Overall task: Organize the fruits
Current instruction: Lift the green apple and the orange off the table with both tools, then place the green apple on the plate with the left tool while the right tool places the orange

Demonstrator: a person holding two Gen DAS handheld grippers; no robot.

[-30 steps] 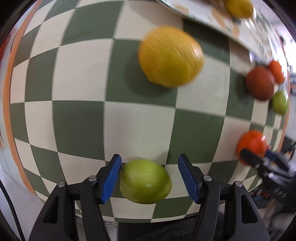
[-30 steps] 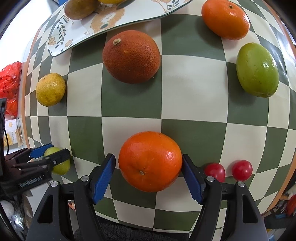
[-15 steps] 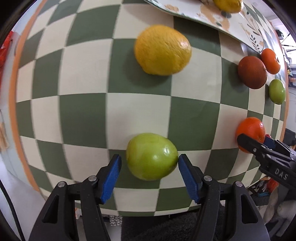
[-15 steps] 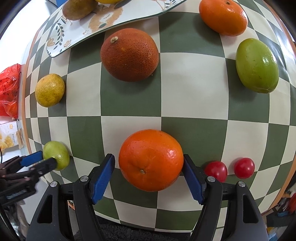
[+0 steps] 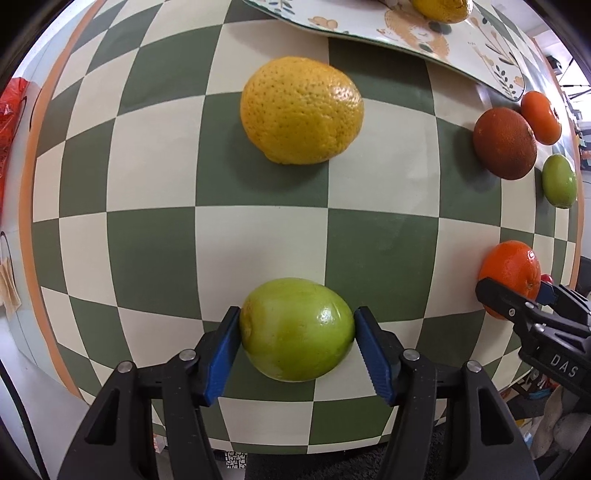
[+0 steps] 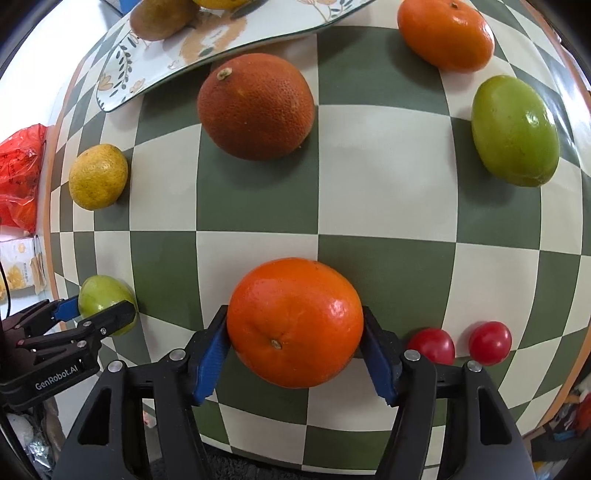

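Note:
My left gripper (image 5: 297,341) is shut on a green fruit (image 5: 297,328) near the front edge of the checkered table; it also shows in the right wrist view (image 6: 101,299). My right gripper (image 6: 295,341) is shut on an orange (image 6: 295,321), also visible in the left wrist view (image 5: 509,273). A yellow citrus (image 5: 301,110) lies beyond the green fruit. A patterned plate (image 6: 207,40) at the back holds a brownish fruit (image 6: 159,18) and a yellow one (image 5: 439,7).
A dark red orange (image 6: 256,105), a second orange (image 6: 445,33), a green fruit (image 6: 515,131) and two cherry tomatoes (image 6: 432,345) lie on the table (image 6: 384,173). A red bag (image 6: 18,177) sits off the left edge.
The left gripper moved forward around the green fruit and closed on it. The right gripper closed its fingers onto the orange.

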